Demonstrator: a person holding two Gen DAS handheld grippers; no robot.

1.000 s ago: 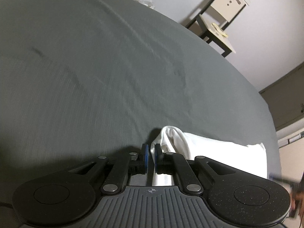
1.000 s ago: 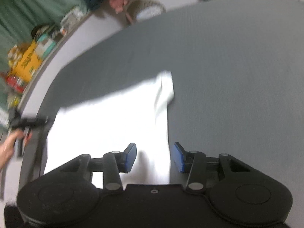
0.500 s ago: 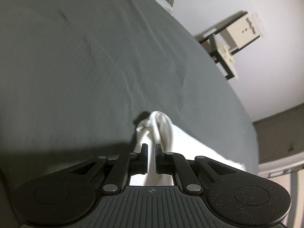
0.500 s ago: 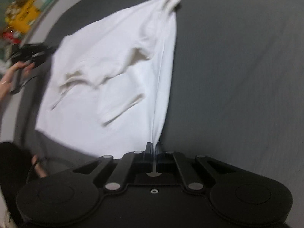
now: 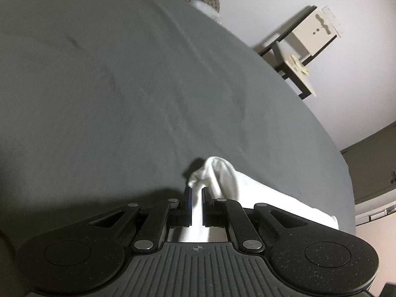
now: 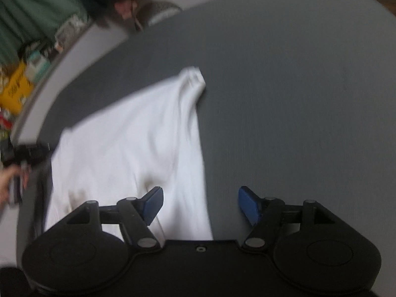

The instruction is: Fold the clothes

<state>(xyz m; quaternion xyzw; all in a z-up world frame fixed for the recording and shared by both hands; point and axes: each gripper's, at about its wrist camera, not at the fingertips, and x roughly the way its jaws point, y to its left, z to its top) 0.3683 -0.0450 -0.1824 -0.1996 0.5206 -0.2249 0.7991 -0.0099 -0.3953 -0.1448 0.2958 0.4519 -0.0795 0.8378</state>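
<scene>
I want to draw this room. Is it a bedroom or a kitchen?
Probably a bedroom. A wide grey sheet covers what looks like a bed, a white garment lies on it, and a small side table stands by the wall.

Readable text: none in either view.
Yellow box [image 6: 15, 89], far left: print too blurred to read.
</scene>
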